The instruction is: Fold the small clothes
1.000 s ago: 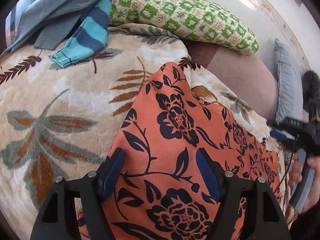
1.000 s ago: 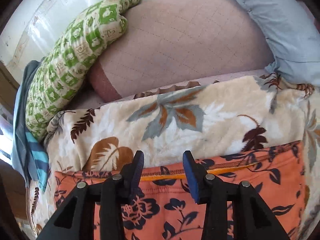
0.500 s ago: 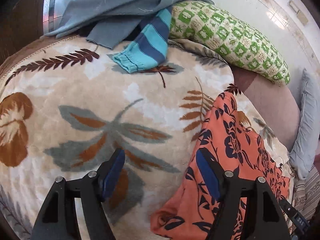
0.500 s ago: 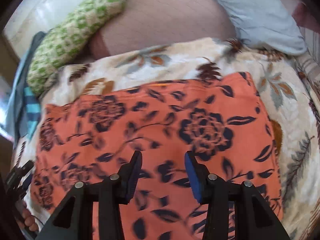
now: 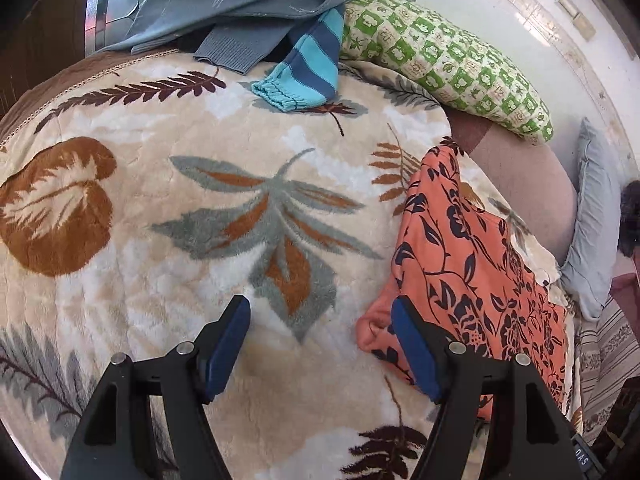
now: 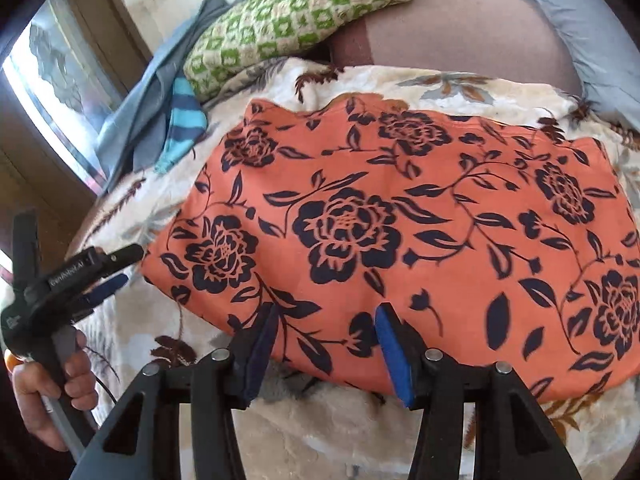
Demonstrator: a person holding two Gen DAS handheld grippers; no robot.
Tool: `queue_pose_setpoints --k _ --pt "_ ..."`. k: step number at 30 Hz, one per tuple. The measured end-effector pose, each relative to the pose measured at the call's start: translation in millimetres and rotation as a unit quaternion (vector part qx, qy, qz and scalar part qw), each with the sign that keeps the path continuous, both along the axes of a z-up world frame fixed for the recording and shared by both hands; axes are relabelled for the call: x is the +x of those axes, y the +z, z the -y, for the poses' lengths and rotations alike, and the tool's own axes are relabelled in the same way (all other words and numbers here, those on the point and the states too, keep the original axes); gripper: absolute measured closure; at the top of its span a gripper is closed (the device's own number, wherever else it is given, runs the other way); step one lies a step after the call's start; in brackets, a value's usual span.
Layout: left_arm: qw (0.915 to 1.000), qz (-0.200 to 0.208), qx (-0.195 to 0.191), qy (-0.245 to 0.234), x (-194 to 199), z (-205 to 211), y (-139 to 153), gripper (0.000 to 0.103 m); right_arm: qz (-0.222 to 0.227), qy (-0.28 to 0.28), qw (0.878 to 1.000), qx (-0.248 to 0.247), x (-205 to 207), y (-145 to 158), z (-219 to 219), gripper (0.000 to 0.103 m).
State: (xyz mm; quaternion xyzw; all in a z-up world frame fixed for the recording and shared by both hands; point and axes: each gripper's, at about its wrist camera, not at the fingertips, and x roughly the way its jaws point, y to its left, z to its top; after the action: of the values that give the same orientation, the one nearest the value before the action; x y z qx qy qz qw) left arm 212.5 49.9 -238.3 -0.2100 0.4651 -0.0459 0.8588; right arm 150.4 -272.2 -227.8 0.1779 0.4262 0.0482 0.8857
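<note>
An orange garment with dark flowers (image 6: 400,240) lies flat on the leaf-patterned blanket (image 6: 340,432); in the left wrist view the garment (image 5: 460,272) lies at the right. My left gripper (image 5: 320,344) is open and empty over the blanket, its right finger next to the garment's near corner. It also shows in the right wrist view (image 6: 112,272) at the garment's left edge. My right gripper (image 6: 324,344) is open and empty, hovering at the garment's near edge.
A blue striped garment (image 5: 304,68) and a grey-blue one (image 5: 248,4) lie heaped at the blanket's far side by a window. A green checked pillow (image 5: 444,60) and a pale blue pillow (image 5: 592,216) lie along the far side.
Both grippers have pulled back from the orange garment. The left has swung left off it onto the blanket; the right has backed from the far waistband to the near edge.
</note>
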Motion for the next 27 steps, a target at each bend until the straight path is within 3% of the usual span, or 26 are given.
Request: queue_pose_setpoints --k 5,7,8,10,13,18,19,20,21,22,23,24,27 --pt "0.9982 0.003 -0.055 -0.023 -18.5 33.6 2.9 0.029 0.051 -0.069 0.996 0.038 -37.2 -16.3 49.3 0.048" --pt "0.995 -0.016 -0.089 -0.041 -18.5 50.1 -5.3 0.028 0.03 -0.096 0.993 0.06 -28.6 -22.2 64.4 0.047" --pt "0.9936 -0.029 -0.1 -0.043 -17.4 57.3 -11.7 0.028 0.036 -0.088 0.992 0.08 -26.7 -20.1 67.3 0.047" --pt "0.9901 -0.054 -0.124 -0.036 -11.2 66.1 -24.4 0.027 0.053 -0.077 0.993 0.065 -21.9 -11.8 66.4 0.047" --pt "0.9903 -0.026 -0.136 -0.01 3.8 67.1 -23.7 0.027 0.063 -0.057 0.994 0.066 -15.2 -8.0 64.8 0.047" --pt "0.9867 -0.003 -0.162 0.005 26.1 73.0 -33.2 0.026 0.045 -0.076 0.992 0.089 -0.1 -19.9 81.9 0.047" --pt "0.9879 0.004 -0.155 0.0 28.1 74.8 -32.9 0.028 0.044 -0.079 0.991 0.098 2.8 -22.3 84.2 0.047" --pt "0.9896 0.009 -0.143 -0.003 29.9 77.6 -33.1 0.047 0.047 -0.08 0.99 0.105 3.5 -22.2 86.7 0.047" --pt "0.9913 0.008 -0.131 -0.003 33.0 79.4 -35.1 0.06 0.05 -0.078 0.99 0.109 5.8 -22.9 86.8 0.048" --pt "0.9913 0.005 -0.132 -0.003 35.0 79.8 -38.8 0.068 0.057 -0.073 0.99 0.11 7.0 -21.5 86.0 0.055" --pt "0.9902 0.007 -0.14 0.003 34.4 78.3 -41.0 0.07 0.063 -0.067 0.99 0.105 8.0 -19.4 84.0 0.073" --pt "0.9896 0.01 -0.144 0.006 33.2 77.1 -40.6 0.071 0.066 -0.061 0.991 0.096 9.6 -18.1 80.6 0.078" --pt "0.9899 0.021 -0.14 -0.004 32.0 78.8 -33.1 0.075 0.062 -0.047 0.993 0.094 16.8 -21.7 70.4 0.08"
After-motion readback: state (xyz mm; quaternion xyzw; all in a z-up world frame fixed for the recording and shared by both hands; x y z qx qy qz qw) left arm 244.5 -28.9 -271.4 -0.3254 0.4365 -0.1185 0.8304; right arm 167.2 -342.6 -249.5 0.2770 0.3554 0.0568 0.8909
